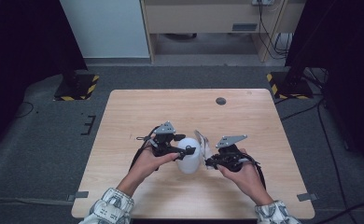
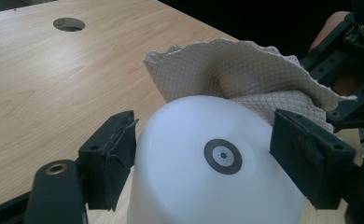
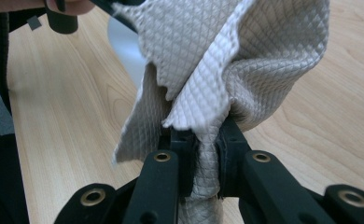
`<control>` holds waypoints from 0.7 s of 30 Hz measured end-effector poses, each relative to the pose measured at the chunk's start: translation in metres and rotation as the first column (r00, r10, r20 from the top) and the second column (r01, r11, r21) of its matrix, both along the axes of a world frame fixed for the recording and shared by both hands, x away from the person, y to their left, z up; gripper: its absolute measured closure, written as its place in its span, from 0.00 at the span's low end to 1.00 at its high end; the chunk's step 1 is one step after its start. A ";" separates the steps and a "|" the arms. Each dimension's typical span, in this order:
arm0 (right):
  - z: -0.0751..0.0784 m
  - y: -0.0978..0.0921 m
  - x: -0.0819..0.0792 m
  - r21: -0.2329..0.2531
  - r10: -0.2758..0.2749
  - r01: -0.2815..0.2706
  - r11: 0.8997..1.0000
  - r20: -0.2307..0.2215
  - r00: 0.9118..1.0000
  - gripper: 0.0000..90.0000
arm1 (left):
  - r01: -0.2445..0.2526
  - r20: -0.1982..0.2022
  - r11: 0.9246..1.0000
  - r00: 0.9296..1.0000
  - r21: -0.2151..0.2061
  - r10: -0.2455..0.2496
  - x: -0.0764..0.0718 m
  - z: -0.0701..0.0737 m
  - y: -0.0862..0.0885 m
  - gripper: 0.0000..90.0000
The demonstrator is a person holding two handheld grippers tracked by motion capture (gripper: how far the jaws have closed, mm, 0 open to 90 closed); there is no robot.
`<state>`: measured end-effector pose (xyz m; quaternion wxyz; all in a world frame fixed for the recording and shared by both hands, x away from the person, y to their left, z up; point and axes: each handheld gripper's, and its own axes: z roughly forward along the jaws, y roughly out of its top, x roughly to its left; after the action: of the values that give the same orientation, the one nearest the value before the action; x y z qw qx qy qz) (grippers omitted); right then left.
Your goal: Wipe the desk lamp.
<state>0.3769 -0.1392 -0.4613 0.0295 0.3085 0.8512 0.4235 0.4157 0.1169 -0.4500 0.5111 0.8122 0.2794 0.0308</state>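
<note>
Work in hand: we judge this to be wiping the white cup (image 1: 188, 158) with the quilted cloth (image 1: 201, 141)
Left hand-held gripper (image 1: 184, 150): we see its pads on either side of the cup, one against the wall and the other at or just off it, so we read it as gripping the cup
Right hand-held gripper (image 3: 203, 154): pressed together on a bunched fold of the cloth, the rest fanning up above the jaws
Cup: upturned, base with its grey ring mark (image 2: 222, 156) facing the left gripper's camera, held over the middle of the tabletop (image 1: 124, 121), nearer the person's edge
Cloth: touching the far side of the cup, between the two grippers
Key relation: the cup lies to the left of the right gripper and just beside it, so we expect the cloth to be pushed leftward across the cup wall
Nearer hand: the right, for the cloth; the left steadies
</note>
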 end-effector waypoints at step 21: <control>-0.015 0.003 -0.002 -0.037 0.028 -0.030 0.999 -0.034 0.999 0.90 | -0.004 0.000 1.000 1.000 0.001 0.004 0.000 0.000 -0.001 0.25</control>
<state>0.3748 -0.1358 -0.4767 0.0147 0.3026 0.8638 0.4026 0.4154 0.1163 -0.4498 0.5106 0.8120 0.2808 0.0319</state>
